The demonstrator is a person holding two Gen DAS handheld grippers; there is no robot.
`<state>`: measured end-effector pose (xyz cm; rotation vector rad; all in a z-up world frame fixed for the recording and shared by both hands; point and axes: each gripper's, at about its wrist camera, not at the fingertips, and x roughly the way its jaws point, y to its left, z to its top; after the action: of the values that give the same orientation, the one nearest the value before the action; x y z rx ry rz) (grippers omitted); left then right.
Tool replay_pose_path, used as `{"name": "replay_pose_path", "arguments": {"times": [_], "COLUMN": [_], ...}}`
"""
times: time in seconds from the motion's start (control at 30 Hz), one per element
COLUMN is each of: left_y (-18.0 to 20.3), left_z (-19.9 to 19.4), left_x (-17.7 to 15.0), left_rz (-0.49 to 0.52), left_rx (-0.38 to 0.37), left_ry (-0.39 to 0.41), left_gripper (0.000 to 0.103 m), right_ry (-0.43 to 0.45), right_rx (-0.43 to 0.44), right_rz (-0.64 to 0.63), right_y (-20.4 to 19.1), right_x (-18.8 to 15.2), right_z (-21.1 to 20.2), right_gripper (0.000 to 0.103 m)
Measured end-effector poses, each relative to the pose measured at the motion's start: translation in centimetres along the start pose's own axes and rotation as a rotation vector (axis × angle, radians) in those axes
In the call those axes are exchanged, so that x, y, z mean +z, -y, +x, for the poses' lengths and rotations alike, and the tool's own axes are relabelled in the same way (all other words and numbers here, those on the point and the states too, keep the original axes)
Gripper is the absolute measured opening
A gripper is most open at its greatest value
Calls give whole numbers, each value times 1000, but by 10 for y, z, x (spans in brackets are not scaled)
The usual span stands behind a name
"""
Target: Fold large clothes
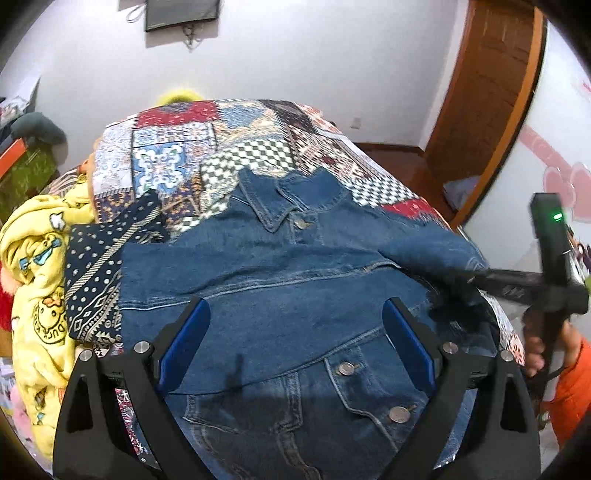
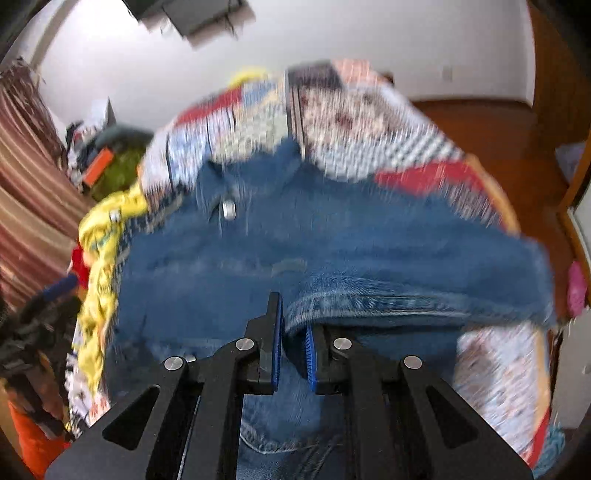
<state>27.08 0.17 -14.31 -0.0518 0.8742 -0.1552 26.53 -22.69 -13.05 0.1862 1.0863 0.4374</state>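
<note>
currently the denim jacket [image 1: 288,280] lies front-up on the patchwork bedspread [image 1: 229,147], collar toward the far end of the bed, and covers most of the near half. the right gripper [image 2: 293,332] has its blue pads pressed together on a seamed edge of the jacket's sleeve, which hangs across the body of the garment in the right wrist view. the left gripper [image 1: 295,332] hovers over the lower front panel with its fingers spread wide and nothing between them.

risks, largest first:
- the whole jacket may drag across the bedspread if the sleeve is pulled while the body is unpinned; the left gripper holds nothing down.
- the sleeve may land skewed or bunched, since denim is stiff and heavy and the pinch is on one edge only.
- the seam may slip out of the pads; the bite looks shallow, though motion blur makes this hard to confirm.

surface and room, largest first: white walls, a wooden door [image 1: 491,92] at right, a dark panel [image 1: 181,13] mounted high on the far wall. the bed fills the middle. a yellow cartoon-print blanket [image 1: 37,277] is heaped at its left edge, with a dark dotted cloth [image 1: 92,273] just beside the jacket.
</note>
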Motion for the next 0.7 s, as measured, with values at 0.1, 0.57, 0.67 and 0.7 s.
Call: {"name": "replay_pose_path", "arguments": {"times": [0.1, 0.57, 0.67, 0.7], "left_y": [16, 154, 189, 201], "left_z": [6, 44, 64, 73], "left_x": [2, 68, 75, 76], "left_rz": [43, 317, 373, 390], "left_rx": [-17, -187, -218, -225], "left_ry": [-21, -77, -119, -140], "left_gripper": [95, 95, 95, 95], "right_ry": [-52, 99, 162, 171], "right_rx": [6, -121, -224, -250], "right_rz": [3, 88, 145, 158], "right_y": [-1, 71, 99, 107], "right_x": [-7, -27, -31, -32], "right_z": [9, -83, -103, -107], "right_gripper": [11, 58, 64, 66]}}
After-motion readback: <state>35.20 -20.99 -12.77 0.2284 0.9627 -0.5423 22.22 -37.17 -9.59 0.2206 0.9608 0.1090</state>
